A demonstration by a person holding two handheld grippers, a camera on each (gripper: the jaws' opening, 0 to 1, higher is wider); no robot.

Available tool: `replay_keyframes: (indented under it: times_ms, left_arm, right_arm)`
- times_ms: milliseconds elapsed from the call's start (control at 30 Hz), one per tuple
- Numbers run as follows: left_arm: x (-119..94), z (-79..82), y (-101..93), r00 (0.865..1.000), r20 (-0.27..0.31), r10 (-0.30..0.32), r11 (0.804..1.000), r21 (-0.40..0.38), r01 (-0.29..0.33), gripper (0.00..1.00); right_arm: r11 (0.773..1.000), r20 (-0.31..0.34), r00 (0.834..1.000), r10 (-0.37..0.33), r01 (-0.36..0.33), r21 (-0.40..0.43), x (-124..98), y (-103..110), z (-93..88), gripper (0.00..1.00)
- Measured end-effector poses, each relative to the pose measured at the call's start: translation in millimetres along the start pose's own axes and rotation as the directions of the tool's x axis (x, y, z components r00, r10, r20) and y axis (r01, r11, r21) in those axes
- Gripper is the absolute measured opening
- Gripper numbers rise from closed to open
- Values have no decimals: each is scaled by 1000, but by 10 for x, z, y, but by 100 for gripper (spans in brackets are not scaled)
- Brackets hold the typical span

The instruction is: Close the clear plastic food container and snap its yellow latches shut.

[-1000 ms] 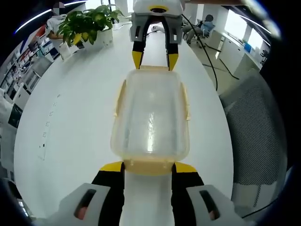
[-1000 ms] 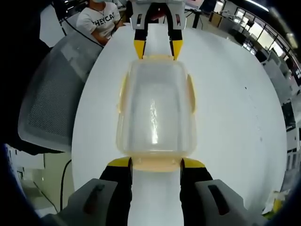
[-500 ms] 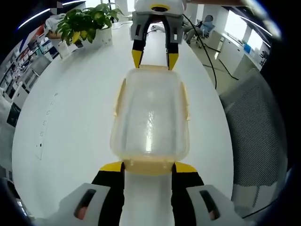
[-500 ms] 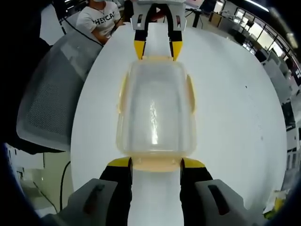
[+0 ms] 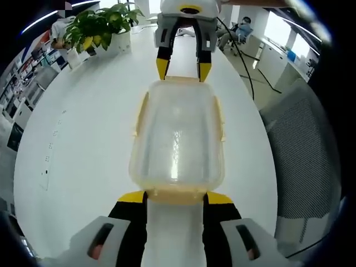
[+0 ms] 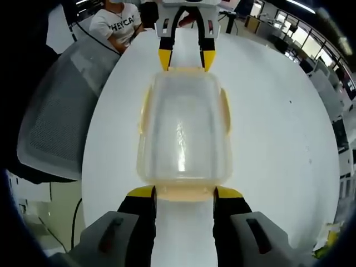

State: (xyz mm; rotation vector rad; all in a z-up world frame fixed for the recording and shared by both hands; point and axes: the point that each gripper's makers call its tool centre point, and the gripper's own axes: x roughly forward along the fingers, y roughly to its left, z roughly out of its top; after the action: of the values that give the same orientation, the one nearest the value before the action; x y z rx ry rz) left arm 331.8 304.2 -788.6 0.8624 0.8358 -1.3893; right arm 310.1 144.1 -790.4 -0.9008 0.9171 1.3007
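A clear plastic food container (image 5: pixel 177 133) with its lid on lies lengthwise on the white table (image 5: pixel 83 133). Pale yellow latches (image 5: pixel 140 114) run along its sides and ends. My left gripper (image 5: pixel 175 197) is open at the near end, its yellow tips on either side of the end latch (image 5: pixel 175 194). At the far end my right gripper (image 5: pixel 183 68) stands open the same way. In the right gripper view the container (image 6: pixel 183 128) lies between my right gripper (image 6: pixel 183 193) below and my left gripper (image 6: pixel 183 58) above.
A potted plant (image 5: pixel 100 28) stands at the table's far left edge. A grey mesh chair (image 5: pixel 303 150) is beside the table, the same chair (image 6: pixel 55 117) at the left in the right gripper view. A person in a white T-shirt (image 6: pixel 119 22) sits beyond it.
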Motion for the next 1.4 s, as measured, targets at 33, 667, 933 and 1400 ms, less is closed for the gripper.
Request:
replay_keyframes:
  times_ms: [33,667,933,1400]
  left_arm:
    - [7,-6,-2,1000,-2,0,1000,8,0,33]
    - [21,-5,-4,1000,-16,-5,1000,6,5,35]
    - [5,-79,-41,1000,-1,-16,999,-39,16,40]
    - [-278,-143,-161,986,159,48,812,-581,53,35]
  right_arm:
    - [1000,1,1000,0,0,1,0,-1,0,37]
    - [1000,14,1000,-2,3,-24,-4,-18,-17,38]
    - [999,24,1000,-1,0,39,-60,-9,-104,37]
    - [801,265,947,-184,-12,599,-474,-170,166,29]
